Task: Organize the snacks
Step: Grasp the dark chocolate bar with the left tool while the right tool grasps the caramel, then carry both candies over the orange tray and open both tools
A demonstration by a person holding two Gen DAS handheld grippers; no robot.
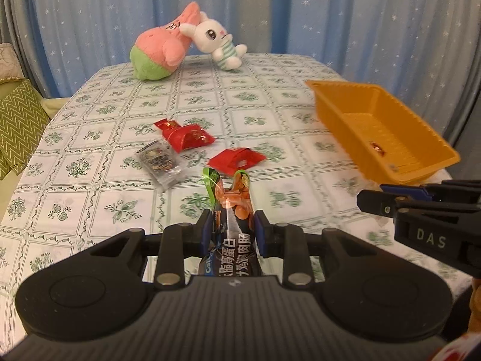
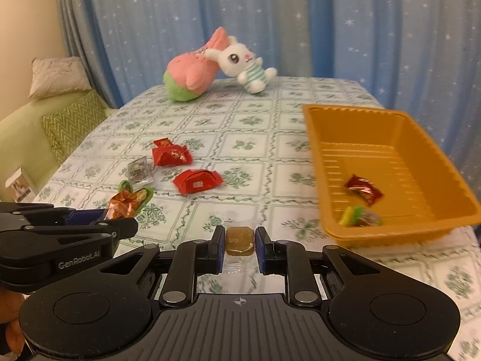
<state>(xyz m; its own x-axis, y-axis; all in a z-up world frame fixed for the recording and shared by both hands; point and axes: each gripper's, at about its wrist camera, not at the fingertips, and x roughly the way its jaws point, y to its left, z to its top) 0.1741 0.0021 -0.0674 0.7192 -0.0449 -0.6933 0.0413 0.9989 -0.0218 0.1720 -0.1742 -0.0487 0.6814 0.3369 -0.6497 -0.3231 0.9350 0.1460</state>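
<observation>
A table (image 2: 240, 138) covered by a green-patterned white cloth fills both views, with a blue star-printed curtain (image 2: 330, 30) hung behind it. Nearest in the left wrist view, the left gripper (image 1: 231, 228) is seen pinching a dark sausage packet (image 1: 233, 207) between its blue pads, the packet's green-and-orange end sticking forward above the cloth. In the right wrist view, the right gripper (image 2: 240, 242) is closed on a small amber candy in clear wrap (image 2: 239, 240). Both items appear to be lifted clear of the table, so the carry step is judged to be in hand.

The orange tray (image 2: 399, 120) stands just ahead and to the right, already holding a red-wrapped sweet (image 2: 363, 189) and a yellow-green sweet (image 2: 357, 216). For the next move, each gripper would need to be brought over the tray's rim and its jaws spread so that the snack drops inside.

Further off, two red packets (image 2: 197, 180) and a small clear packet (image 2: 139, 171) are still left on the cloth, to be collected afterwards. At the far edge, a pink-and-green plush (image 2: 192, 75) and a white rabbit plush (image 2: 243, 63) are leaned together.
</observation>
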